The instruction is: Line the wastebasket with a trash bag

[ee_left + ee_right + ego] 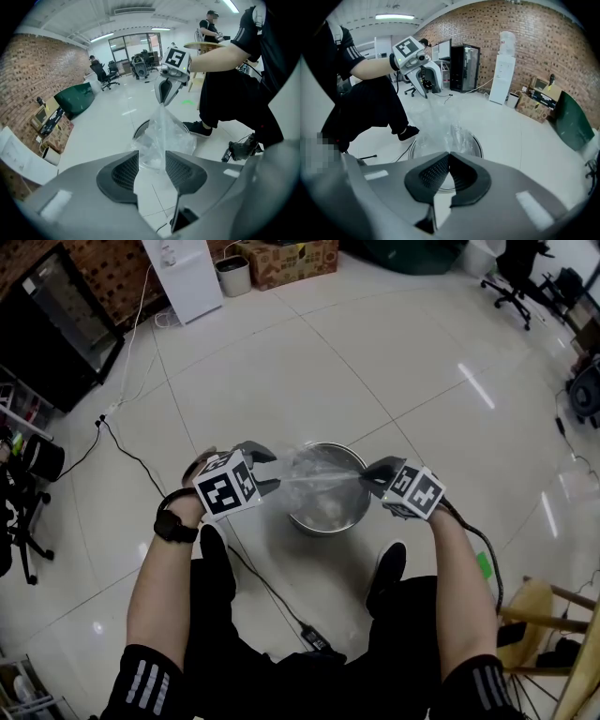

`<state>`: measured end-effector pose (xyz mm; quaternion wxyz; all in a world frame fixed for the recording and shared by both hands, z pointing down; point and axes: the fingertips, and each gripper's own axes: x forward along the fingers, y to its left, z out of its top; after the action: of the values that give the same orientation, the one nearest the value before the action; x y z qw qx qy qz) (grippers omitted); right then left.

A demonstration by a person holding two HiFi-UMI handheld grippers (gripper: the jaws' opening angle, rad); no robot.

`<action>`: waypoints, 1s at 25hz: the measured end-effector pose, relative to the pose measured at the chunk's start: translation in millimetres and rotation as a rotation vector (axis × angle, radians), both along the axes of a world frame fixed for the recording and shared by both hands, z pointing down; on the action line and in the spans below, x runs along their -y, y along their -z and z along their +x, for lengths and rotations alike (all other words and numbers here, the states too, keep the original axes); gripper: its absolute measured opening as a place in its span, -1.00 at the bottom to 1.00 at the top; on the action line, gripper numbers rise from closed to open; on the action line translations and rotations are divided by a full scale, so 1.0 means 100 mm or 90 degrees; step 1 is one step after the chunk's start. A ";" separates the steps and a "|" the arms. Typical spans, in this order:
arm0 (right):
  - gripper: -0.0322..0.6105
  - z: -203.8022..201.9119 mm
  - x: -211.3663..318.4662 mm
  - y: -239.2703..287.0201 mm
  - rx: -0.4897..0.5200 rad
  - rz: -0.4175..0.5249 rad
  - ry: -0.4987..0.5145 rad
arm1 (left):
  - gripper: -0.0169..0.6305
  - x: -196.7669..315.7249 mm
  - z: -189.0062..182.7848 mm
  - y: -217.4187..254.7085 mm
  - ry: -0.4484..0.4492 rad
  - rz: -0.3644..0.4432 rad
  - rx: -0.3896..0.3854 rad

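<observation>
Right gripper: jaws together, tips pinching the clear film of the trash bag. Left gripper: jaws apart, bag film lying between the pads, not squeezed. Bag spans the 2 grippers, its body hanging into the round metal wastebasket directly below. Wastebasket upright on the white tiled floor, just far of the person's 2 shoes. Black cable on the floor, near left of the basket. Far left: white water dispenser, cardboard box to its right
</observation>
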<state>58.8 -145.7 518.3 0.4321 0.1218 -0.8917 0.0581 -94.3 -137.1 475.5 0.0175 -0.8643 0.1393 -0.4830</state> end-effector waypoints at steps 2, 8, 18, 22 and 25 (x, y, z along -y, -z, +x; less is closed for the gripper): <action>-0.88 0.03 0.00 0.00 -0.001 -0.001 -0.003 | -0.36 -0.02 0.00 -0.01 0.001 -0.028 -0.029; -0.88 0.27 0.02 -0.06 -0.033 -0.002 -0.018 | -0.36 0.05 0.04 0.27 0.020 -0.033 -0.112; -0.88 0.65 -0.01 -0.37 -0.110 -0.031 -0.041 | -0.34 0.38 -0.03 -0.49 0.062 0.038 0.057; -0.87 0.73 -0.02 -0.57 -0.135 -0.041 -0.050 | -0.34 0.43 0.03 -0.76 0.072 0.010 0.067; -0.68 0.77 -0.05 -0.70 -0.149 -0.065 -0.049 | -0.51 0.46 0.10 -0.79 0.076 0.016 0.063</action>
<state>136.3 -140.2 588.6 0.5363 0.1396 -0.8257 0.1054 -84.2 -182.8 554.0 0.0064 -0.8293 0.1958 -0.5234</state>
